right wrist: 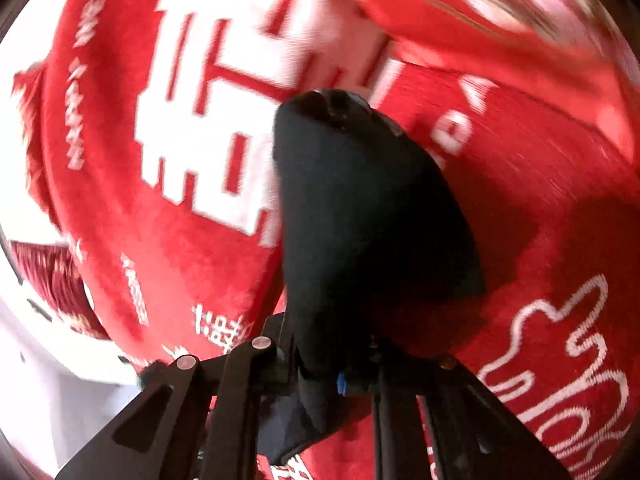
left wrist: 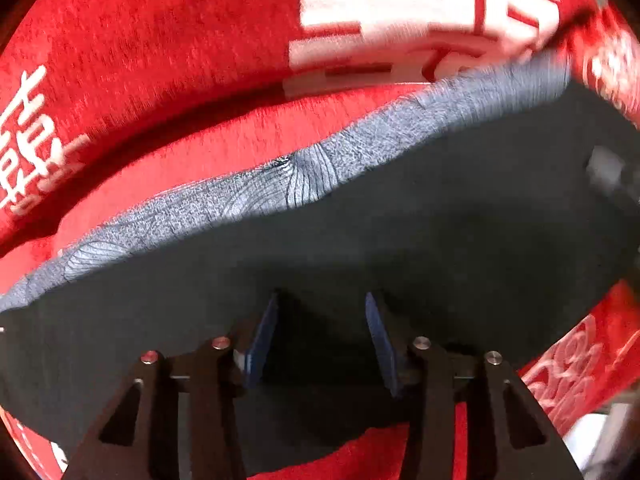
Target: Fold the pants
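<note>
The dark pants [left wrist: 400, 232] are spread over a red blanket [left wrist: 160, 60] printed with large white characters, and both grippers are engaged with the cloth, probably so that one portion can be carried over another for a fold.

In the left wrist view, the left gripper [left wrist: 322, 340] is seen pointing steeply down at the dark fabric. Its blue pads [left wrist: 262, 340] stand apart with a clear gap between them, and dark cloth lies between and beneath them; the pads are not seen pressing on it, so no firm grip is shown here. A grey patterned band [left wrist: 304, 172], apparently the inner face of the waistband or a turned-out lining, runs along the far edge of the pants, which suggests that the garment has been laid with an edge rolled outward.

In the right wrist view, the right gripper [right wrist: 332, 376] is drawn together on a bunch of the dark pants [right wrist: 360, 208], which rises from the jaws as a lifted fold above the blanket. The cloth is held thus, it is judged, so that it can be drawn across.

The flat spread of the garment and its patterned band are shown only by the left view; the pinched, raised fold, a white surface [right wrist: 48, 380] at the near left beyond the blanket's edge, and the heavy blur are shown only by the right.
</note>
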Tool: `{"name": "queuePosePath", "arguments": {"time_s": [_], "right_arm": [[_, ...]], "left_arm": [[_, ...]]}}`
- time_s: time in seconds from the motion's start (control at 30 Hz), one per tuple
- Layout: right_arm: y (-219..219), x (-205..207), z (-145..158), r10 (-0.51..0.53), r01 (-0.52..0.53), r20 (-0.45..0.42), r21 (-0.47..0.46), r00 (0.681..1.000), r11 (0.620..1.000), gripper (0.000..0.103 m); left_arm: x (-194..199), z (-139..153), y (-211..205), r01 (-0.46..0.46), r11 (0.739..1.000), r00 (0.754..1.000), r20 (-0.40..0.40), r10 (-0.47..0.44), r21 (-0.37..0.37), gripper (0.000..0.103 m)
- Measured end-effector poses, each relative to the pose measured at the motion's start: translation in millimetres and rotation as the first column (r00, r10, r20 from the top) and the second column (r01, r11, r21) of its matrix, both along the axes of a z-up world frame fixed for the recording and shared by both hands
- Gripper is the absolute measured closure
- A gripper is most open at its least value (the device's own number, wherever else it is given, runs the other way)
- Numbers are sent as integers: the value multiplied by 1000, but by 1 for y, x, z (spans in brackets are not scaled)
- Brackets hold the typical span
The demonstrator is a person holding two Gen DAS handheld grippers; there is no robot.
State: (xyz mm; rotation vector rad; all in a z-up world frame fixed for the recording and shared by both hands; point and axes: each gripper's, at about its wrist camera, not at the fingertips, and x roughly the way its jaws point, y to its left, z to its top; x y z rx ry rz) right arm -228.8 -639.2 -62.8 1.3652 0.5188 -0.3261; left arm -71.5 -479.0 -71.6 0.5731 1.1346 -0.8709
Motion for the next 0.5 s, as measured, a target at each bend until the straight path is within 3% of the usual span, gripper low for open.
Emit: {"name": "queuePosePath", "arguments": {"time_s": [0.07, 0.2, 0.33, 0.5], "right_arm": [[9, 13, 16, 53, -55, -30, -68, 998, 996, 89], [22, 40, 45, 125, -140, -94, -173, 988, 975, 89], [43, 65, 75, 191, -229, -160, -271, 968, 935, 88], [97, 112, 105, 254, -372, -315, -410, 914, 832, 88]], "left_arm": [[-13, 0, 3, 33, 999, 996, 78, -32, -15, 61], [7, 5, 12, -24, 998, 999, -48, 22, -50, 61], [31, 19, 35, -80, 995, 982, -177, 69, -56, 59], [61, 47, 98, -125, 989, 984, -135, 114, -73, 56]]}}
